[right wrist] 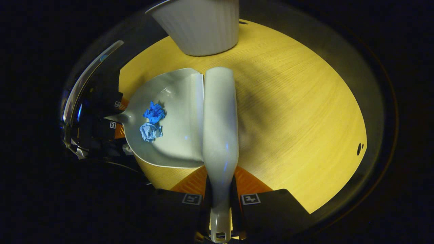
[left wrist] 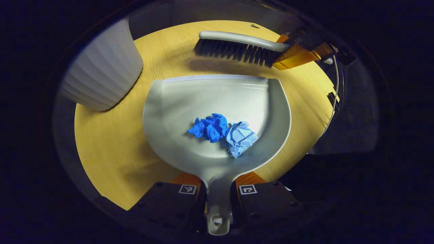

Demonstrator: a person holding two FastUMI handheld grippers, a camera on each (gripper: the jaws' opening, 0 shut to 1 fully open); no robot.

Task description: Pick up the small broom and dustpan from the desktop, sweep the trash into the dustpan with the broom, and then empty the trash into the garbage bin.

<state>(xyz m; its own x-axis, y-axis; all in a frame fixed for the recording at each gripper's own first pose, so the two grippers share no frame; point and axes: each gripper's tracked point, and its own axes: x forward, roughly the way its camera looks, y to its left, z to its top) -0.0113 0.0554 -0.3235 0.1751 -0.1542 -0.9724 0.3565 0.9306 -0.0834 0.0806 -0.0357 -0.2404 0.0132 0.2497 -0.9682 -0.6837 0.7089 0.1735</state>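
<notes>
The left gripper point(left wrist: 217, 193) is closed on the handle of the grey dustpan point(left wrist: 217, 101), which sits flat on the yellow wooden table point(left wrist: 112, 152). Two crumpled paper balls, one dark blue point(left wrist: 209, 127) and one light blue point(left wrist: 240, 137), lie touching in the pan. The right gripper point(right wrist: 220, 200) clamps the broom point(right wrist: 220, 128) by its handle, its head along the pan's open lip. A white ribbed garbage bin point(right wrist: 203, 23) stands just beyond.
</notes>
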